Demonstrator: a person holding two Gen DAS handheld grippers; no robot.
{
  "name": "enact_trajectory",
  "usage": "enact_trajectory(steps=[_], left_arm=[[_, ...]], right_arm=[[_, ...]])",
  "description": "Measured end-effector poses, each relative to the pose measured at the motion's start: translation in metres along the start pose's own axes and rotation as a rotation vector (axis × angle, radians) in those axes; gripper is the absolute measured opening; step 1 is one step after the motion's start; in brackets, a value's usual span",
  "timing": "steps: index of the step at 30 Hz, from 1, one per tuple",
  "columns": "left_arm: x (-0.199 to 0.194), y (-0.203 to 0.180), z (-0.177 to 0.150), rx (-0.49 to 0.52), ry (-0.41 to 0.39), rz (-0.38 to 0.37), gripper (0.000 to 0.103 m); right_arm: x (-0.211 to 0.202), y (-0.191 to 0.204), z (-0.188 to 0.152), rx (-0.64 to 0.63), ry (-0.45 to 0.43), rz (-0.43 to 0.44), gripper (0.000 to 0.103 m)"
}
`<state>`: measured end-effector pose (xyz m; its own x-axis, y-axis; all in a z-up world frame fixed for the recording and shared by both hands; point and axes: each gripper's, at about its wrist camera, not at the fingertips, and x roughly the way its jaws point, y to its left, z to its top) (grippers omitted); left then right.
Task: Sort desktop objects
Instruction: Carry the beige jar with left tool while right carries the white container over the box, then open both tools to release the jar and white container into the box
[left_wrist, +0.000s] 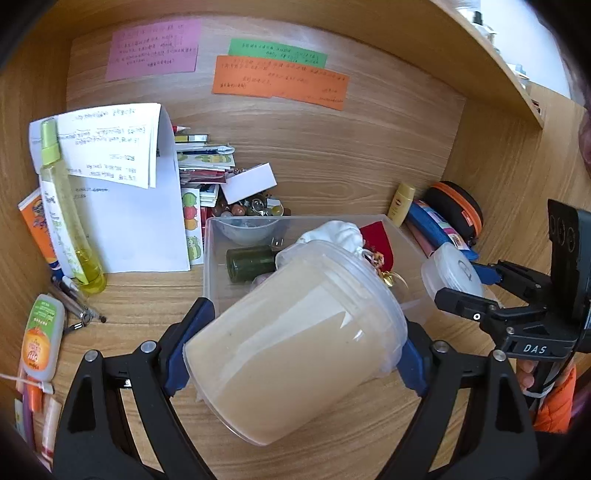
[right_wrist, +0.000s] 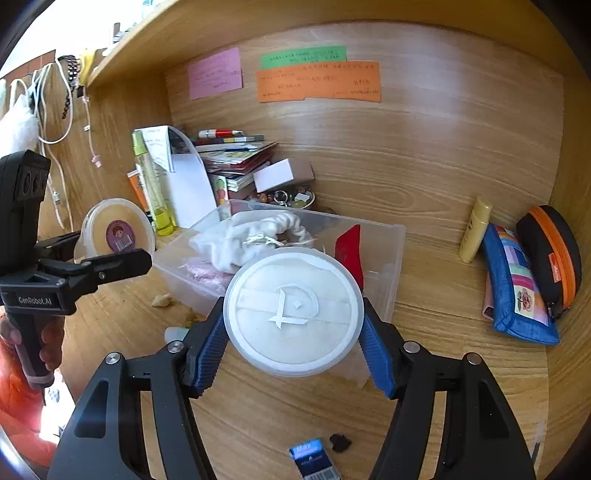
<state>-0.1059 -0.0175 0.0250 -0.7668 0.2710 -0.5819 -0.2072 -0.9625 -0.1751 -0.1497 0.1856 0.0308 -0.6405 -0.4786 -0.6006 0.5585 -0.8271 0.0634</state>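
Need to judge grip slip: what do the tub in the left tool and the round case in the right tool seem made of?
Tub: likely smooth, glossy, translucent plastic; highlights show and tan contents tint through. Round case: seemingly frosted plastic, matte; a white puff shows hazily through its lid.

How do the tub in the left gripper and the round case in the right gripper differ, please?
The beige tub is tall and deep; the white round case is flat and shallow. The tub is filled with beige contents, while the case shows a white puff with a ribbon. The tub lies tilted; the case faces the camera. Both are translucent plastic, each clamped between blue pads.
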Motion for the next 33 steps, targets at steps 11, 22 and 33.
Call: enact_trajectory(steps=[11, 22, 33], left_arm=[[0.03, 0.013, 0.024, -0.015, -0.001, 0.036, 0.089], [0.072, 0.016, 0.031, -0.02, 0.063, 0.039, 0.089], [0.11, 0.006, 0.032, 0.007, 0.13, 0.028, 0.089]], right_arm=[[0.035, -0.015, 0.023, 0.003, 0.028, -0.041, 0.062], [0.073, -0.023, 0.028, 0.001, 0.088, -0.056, 0.062], [0.084, -0.017, 0.018, -0.041, 0.115, -0.076, 0.062]])
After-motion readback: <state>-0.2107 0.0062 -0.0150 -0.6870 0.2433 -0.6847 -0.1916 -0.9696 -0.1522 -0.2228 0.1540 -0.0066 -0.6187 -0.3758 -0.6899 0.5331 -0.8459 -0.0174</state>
